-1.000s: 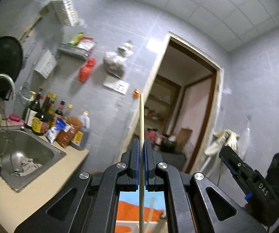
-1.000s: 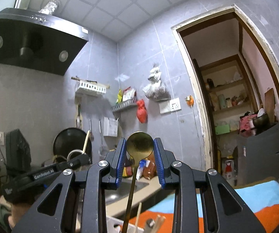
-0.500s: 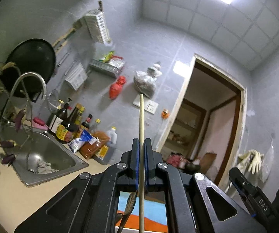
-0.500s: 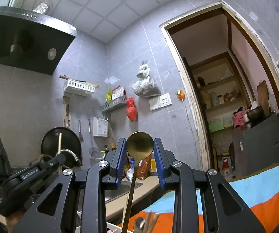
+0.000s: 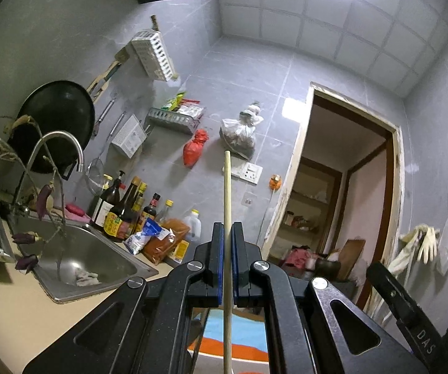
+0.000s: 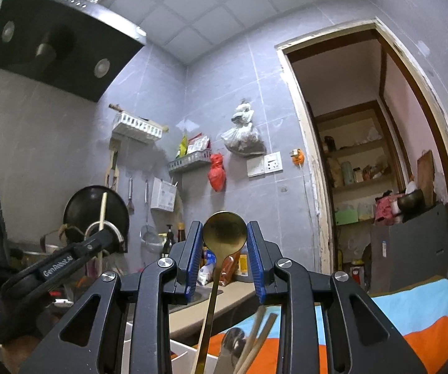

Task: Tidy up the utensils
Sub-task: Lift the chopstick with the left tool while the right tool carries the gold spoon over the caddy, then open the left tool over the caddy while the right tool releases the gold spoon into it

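Observation:
My left gripper (image 5: pixel 227 237) is shut on a pale wooden chopstick (image 5: pixel 227 193) that stands upright, its tip high above the jaws. My right gripper (image 6: pixel 224 243) holds a gold spoon (image 6: pixel 224 233); the pads press the sides of its bowl and the handle runs down below. In the right wrist view a silver spoon (image 6: pixel 234 339) and wooden chopsticks (image 6: pixel 259 333) stick up from a white holder (image 6: pixel 149 342) below. The left gripper (image 6: pixel 99 240) with its chopstick shows at the left there. The right gripper's body (image 5: pixel 410 327) shows at the lower right of the left wrist view.
A steel sink (image 5: pixel 77 265) with a faucet (image 5: pixel 55 149) sits in the beige counter (image 5: pixel 37 311). Sauce bottles (image 5: pixel 124 212) stand behind it. A black wok (image 5: pixel 55 121) hangs on the tiled wall. A blue and orange cloth (image 6: pixel 410 318) lies below. A doorway (image 6: pixel 364 155) is at the right.
The left gripper has tilted and swung so more of the sink, wok and range hood shows. The right gripper has shifted a little. Both still hold their utensils.

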{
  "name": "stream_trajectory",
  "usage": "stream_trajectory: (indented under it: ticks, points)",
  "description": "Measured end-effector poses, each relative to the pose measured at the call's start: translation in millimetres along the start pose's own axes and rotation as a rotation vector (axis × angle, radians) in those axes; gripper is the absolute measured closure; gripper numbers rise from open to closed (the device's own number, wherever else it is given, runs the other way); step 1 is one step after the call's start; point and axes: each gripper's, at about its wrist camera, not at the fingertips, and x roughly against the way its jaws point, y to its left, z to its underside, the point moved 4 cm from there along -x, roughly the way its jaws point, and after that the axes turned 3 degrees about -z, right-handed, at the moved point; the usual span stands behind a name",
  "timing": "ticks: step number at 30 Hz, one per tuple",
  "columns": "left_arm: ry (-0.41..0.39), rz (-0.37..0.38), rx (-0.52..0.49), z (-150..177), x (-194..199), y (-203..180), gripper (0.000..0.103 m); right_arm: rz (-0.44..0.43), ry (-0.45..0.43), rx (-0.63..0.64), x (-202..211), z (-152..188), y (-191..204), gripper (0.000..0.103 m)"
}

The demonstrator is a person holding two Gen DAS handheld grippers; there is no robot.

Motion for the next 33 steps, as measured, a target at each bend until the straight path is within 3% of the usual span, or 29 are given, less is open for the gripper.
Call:
stream_trajectory:
  ticks: [14, 28, 33]
  points:
    - [0.072, 0.03, -0.087, 21.6, 0.5, -14.1, 0.1, -0.012, 0.047, -0.007, -3.5, 12.5, 0.2, 0.077]
    - [0.097, 0.011, -0.067, 24.9, 4.7, -13.7, 0.1, -0.021, 0.063, -0.022, -5.3, 15.9, -1.8, 0.076]
    - [0.095, 0.023, -0.067, 22.8, 5.3, -15.5, 0.09, -0.023, 0.059, -0.025, -4.5, 16.5, -0.3, 0.07]
